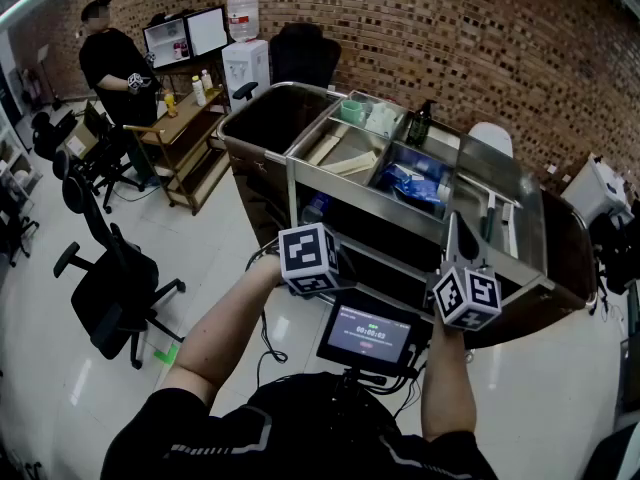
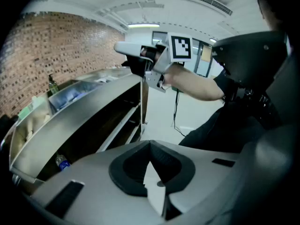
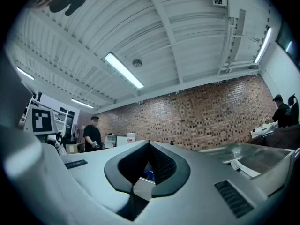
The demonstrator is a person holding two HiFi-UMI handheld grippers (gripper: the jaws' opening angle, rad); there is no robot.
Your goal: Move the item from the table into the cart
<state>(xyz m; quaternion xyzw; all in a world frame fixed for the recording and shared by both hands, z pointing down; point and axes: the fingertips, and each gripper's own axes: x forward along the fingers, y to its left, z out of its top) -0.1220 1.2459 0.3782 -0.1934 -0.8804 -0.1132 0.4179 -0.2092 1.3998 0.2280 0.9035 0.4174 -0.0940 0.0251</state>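
I stand at a stainless steel cart whose top tray holds beige boards, a blue packet, a green cup and a dark bottle. My left gripper hangs tilted down at the cart's near side, shut and empty. My right gripper points about level over the cart's near rim, also shut with nothing in it. In the left gripper view the jaws meet, and the right gripper shows beyond them. The right gripper faces the brick wall. No table item is near either gripper.
A water bottle lies on the cart's lower shelf. At the far left a person in black stands by a wooden shelf unit with small bottles. Office chairs stand on the white floor to the left. A water dispenser is behind.
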